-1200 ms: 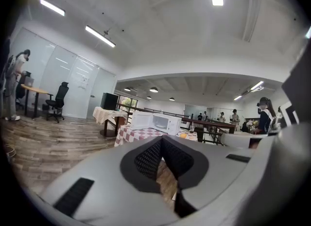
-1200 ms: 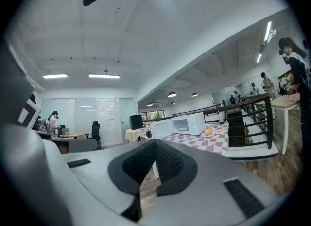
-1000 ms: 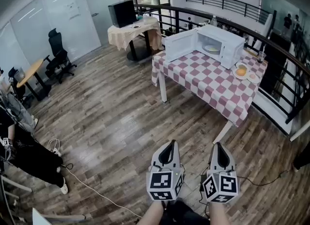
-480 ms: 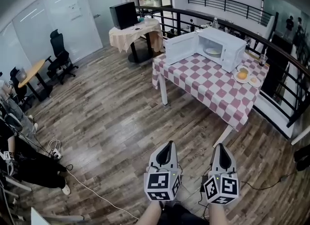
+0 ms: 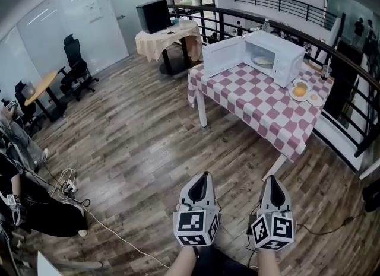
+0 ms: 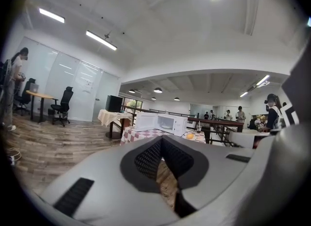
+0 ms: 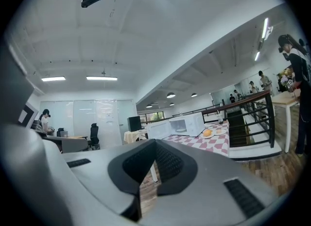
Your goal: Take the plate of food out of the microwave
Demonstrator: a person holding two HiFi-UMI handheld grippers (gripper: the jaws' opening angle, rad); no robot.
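Progress is barely begun: the pale round plate of food [image 5: 262,62] is seen inside the open-doored white microwave [image 5: 276,43], well ahead of the left gripper [image 5: 205,177] and right gripper [image 5: 271,180], both pressed together and empty; approach, grasp and withdrawal are judged left to do.

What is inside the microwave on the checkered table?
The microwave has its door open, and a pale plate lies inside. What food is on it is too small to tell. The microwave's own casing hides the rest of the inside.
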